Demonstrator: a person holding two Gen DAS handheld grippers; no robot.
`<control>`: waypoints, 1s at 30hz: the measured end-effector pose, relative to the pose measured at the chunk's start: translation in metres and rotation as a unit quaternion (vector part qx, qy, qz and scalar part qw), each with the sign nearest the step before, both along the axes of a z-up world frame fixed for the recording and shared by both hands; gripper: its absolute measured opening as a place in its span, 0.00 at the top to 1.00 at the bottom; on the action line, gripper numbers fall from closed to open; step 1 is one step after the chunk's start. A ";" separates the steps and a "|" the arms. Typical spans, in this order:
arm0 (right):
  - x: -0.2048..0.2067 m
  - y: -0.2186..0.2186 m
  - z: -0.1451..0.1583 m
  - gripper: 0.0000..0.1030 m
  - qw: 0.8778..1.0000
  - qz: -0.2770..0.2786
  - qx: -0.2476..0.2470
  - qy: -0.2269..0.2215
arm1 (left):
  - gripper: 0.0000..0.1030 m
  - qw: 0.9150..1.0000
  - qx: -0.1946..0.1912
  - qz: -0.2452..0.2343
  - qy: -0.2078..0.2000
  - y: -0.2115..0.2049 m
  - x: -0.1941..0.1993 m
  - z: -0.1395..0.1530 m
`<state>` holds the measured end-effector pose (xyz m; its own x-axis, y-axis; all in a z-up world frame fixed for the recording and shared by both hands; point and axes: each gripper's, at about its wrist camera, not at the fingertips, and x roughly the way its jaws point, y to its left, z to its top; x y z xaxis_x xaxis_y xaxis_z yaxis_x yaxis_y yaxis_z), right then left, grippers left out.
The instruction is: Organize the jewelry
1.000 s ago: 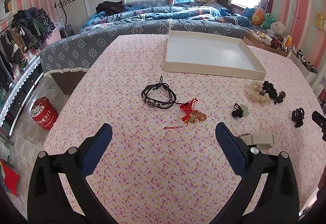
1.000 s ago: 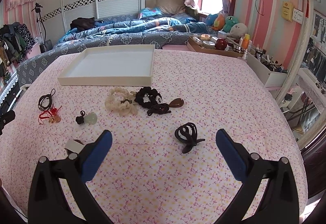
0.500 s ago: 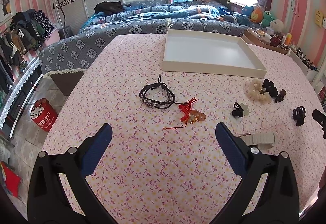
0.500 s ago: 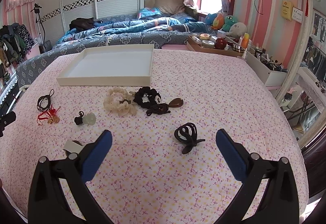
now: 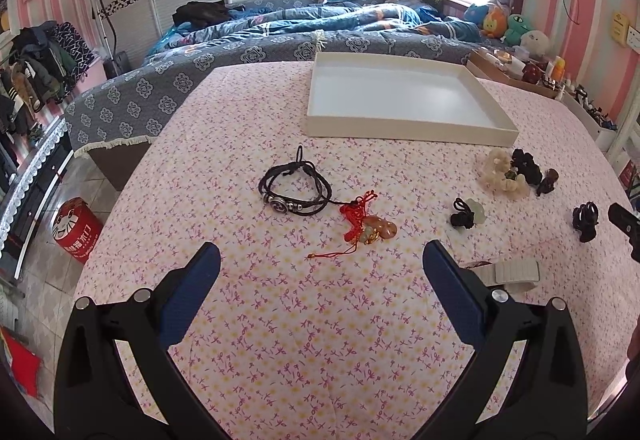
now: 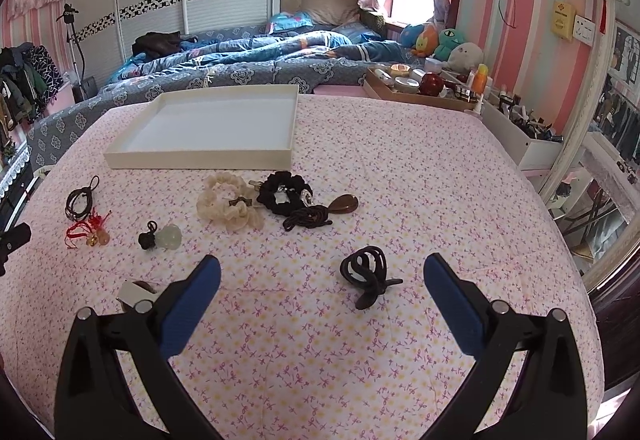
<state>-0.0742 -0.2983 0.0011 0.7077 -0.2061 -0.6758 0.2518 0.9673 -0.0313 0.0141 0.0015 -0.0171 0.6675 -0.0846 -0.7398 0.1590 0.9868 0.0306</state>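
An empty white tray [image 5: 408, 130] [image 6: 200, 157] sits at the far side of the pink flowered cloth. In front of it lie a black cord bracelet [image 5: 295, 192] [image 6: 80, 198], a red knotted charm [image 5: 366, 226] [image 6: 90, 232], a pale green pendant [image 5: 468, 215] [image 6: 162, 236], a cream scrunchie [image 5: 502, 174] [image 6: 228, 202], a black scrunchie [image 6: 284, 194] and a black hair claw [image 6: 366, 272] [image 5: 585, 218]. My left gripper [image 5: 320, 272] stands open, short of the bracelet and charm. My right gripper [image 6: 322, 274] hangs open with the hair claw between its fingers' line, untouched.
A white clip [image 5: 508, 272] [image 6: 134, 292] lies by the left gripper's right finger. A brown teardrop clip [image 6: 344, 203] sits by a black hair tie [image 6: 306, 219]. A bed with blue quilts [image 6: 260, 56] lies behind. A wooden tray of cosmetics [image 6: 424, 88] stands at the back right.
The left gripper has drifted slightly closer to the bracelet and charm. The right gripper's view has barely shifted. Nothing on the cloth has moved.
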 end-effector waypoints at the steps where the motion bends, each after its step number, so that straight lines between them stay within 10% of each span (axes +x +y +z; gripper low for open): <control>1: 0.002 -0.001 -0.001 0.02 1.000 0.000 0.001 0.001 | 0.03 1.000 0.000 -0.001 0.002 -0.001 0.001 -0.001; 30: 0.080 -0.018 0.031 0.27 0.999 0.029 0.012 0.005 | 0.03 0.999 0.003 -0.023 0.028 -0.013 0.037 -0.025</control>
